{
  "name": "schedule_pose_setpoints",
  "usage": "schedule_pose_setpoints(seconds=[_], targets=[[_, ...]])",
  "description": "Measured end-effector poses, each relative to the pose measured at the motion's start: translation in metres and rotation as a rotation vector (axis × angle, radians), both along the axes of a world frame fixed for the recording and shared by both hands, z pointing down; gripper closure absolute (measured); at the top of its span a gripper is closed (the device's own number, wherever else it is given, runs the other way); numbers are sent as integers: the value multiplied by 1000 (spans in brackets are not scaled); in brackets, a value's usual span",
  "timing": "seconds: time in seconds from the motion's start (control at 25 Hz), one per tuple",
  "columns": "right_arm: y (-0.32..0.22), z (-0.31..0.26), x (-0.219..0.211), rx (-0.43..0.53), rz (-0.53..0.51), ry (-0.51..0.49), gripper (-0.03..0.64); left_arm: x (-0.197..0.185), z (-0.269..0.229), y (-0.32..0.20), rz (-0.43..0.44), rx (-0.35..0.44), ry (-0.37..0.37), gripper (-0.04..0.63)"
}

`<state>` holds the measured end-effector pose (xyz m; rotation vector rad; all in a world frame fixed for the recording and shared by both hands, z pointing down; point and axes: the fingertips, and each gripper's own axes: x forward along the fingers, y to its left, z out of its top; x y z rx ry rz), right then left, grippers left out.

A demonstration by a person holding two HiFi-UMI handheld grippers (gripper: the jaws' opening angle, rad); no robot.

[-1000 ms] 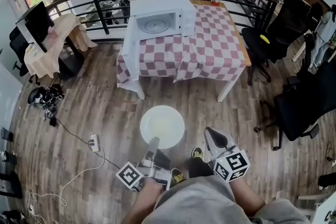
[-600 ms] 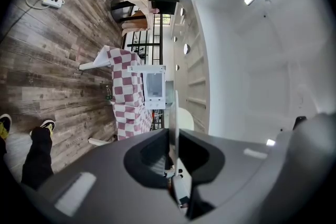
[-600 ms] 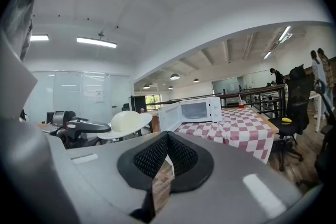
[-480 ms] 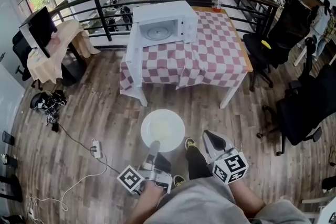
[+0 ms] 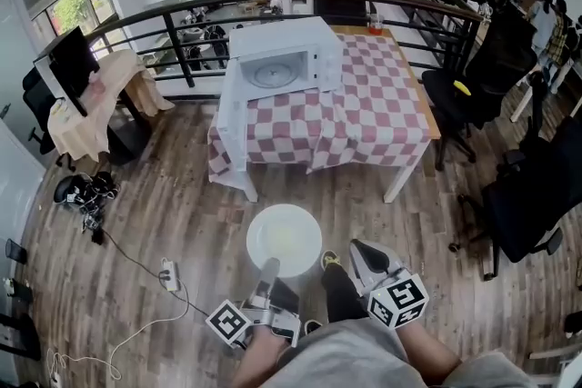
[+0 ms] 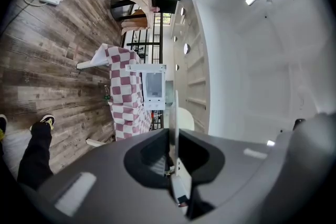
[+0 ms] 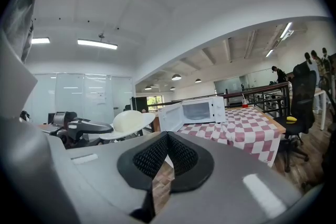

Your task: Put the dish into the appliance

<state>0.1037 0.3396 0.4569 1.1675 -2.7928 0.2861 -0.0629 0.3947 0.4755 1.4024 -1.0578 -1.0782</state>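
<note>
A white round dish (image 5: pixel 284 238) hangs flat over the wooden floor, with my left gripper (image 5: pixel 269 272) shut on its near rim. In the left gripper view the dish (image 6: pixel 174 113) shows edge-on, pinched between the jaws. The white microwave (image 5: pixel 282 57) stands on the checked table (image 5: pixel 364 109) ahead, its door (image 5: pixel 229 115) swung open to the left and its cavity showing. My right gripper (image 5: pixel 366 255) is shut and holds nothing, just right of the dish. In the right gripper view the dish (image 7: pixel 128 121) and the microwave (image 7: pixel 194 111) lie ahead.
A black railing (image 5: pixel 182 9) runs behind the table. Black office chairs (image 5: pixel 523 195) stand at the right, and a power strip (image 5: pixel 168 273) with cables lies on the floor at the left. A draped side table with a monitor (image 5: pixel 73 59) is far left. My feet (image 5: pixel 332 263) are below the dish.
Both grippers and the dish have come a little forward toward the table as I step. The grip on the dish is unchanged.
</note>
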Motion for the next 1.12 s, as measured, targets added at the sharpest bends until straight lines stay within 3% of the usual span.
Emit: schedule_pose_setpoints(seconds=[1.12], targets=[[-109, 29, -8, -53, -14, 8, 620, 1, 19, -114, 40, -25, -2, 560]])
